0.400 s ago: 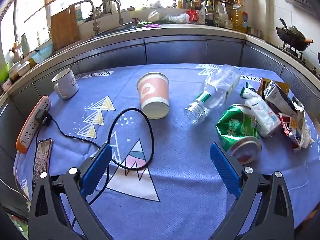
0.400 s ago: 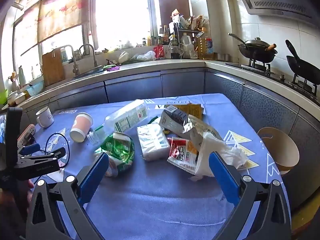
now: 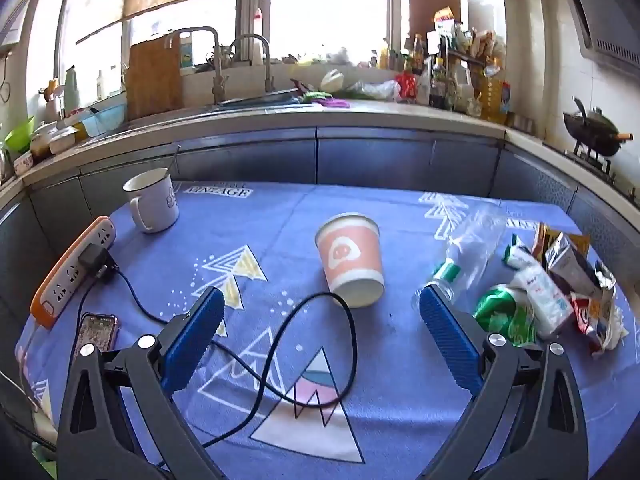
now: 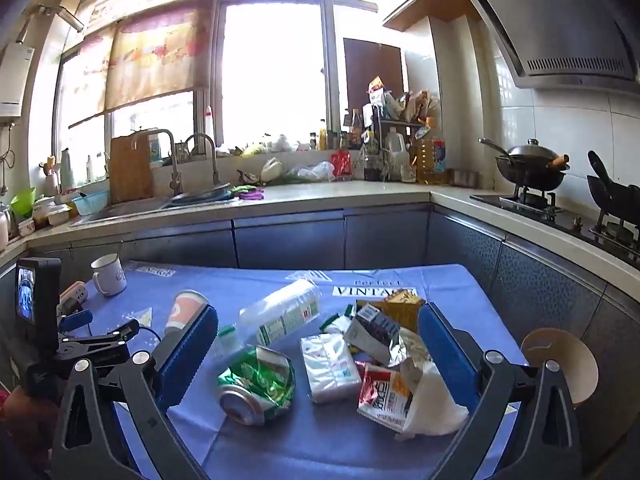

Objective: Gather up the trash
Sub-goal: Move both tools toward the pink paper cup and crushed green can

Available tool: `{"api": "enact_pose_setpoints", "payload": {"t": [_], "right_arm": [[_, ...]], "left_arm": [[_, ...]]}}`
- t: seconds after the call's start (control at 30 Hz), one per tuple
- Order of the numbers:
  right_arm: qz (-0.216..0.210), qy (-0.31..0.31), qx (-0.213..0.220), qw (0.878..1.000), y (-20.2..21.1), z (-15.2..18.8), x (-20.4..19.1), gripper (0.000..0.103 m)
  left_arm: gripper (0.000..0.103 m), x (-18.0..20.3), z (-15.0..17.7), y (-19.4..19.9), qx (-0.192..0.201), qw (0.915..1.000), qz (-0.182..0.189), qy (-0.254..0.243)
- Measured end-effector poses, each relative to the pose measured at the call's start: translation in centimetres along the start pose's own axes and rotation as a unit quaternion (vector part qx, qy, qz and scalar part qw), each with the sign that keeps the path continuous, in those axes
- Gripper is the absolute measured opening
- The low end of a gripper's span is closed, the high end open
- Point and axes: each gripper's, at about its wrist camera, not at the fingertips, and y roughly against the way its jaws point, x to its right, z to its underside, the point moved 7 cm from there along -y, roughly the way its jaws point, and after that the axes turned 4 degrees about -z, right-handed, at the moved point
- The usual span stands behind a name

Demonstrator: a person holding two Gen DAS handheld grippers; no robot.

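You're at the approach — both the left gripper (image 3: pixel 318 306) and right gripper (image 4: pixel 318 322) wide and empty, the cup (image 3: pixel 350 264) on its side just ahead, the can (image 4: pixel 256 384) and wrappers (image 4: pixel 384 394) piled right — so close on one piece first.

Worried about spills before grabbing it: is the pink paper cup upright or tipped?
Upside down: the pink paper cup stands on its wide rim, narrow base on top. Contents: cannot tell.

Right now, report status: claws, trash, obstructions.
Left claw open, empty. Right claw open, empty, over trash pile. Paper cup ahead of left claw, untouched. Black charger cable looped in front of cup.
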Motion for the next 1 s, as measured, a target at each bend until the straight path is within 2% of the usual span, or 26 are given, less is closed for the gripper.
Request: {"api": "enact_pose_setpoints", "payload": {"t": [0.1, 0.17, 0.33, 0.6, 0.8, 1.0], "right_arm": [[-0.008, -0.016, -0.003, 1.000, -0.6, -0.4, -0.5, 0.100], [-0.014, -0.031, -0.023, 0.999, -1.5, 0.2, -1.2, 0.100], [-0.028, -0.066, -0.060, 0.996, -2.9, 2.8, -1.3, 0.100], [-0.030, -0.082, -0.104, 0.991, -3.7, 5.1, -1.2, 0.100], [-0.026, -0.083, -0.114, 0.990, -4.0, 5.8, -1.1, 0.100], [-0.027, -0.082, -0.121, 0.989, -4.2, 6.0, -1.2, 0.100]], "left_arm": [[0.096, -1.7, -0.4, -1.1, -0.015, 0.9993, -0.004, 0.033], [0.096, -2.5, -0.3, -1.9, -0.033, 0.9986, -0.012, 0.040], [0.096, -2.3, 0.1, -2.0, -0.038, 0.9986, -0.012, 0.033], [0.096, -1.4, 0.2, -1.5, -0.041, 0.9990, 0.006, 0.012], [0.096, -1.1, 0.4, -2.1, -0.055, 0.9985, 0.006, -0.002], [0.096, -2.5, 0.3, -3.3, -0.064, 0.9978, -0.014, -0.011]]}}
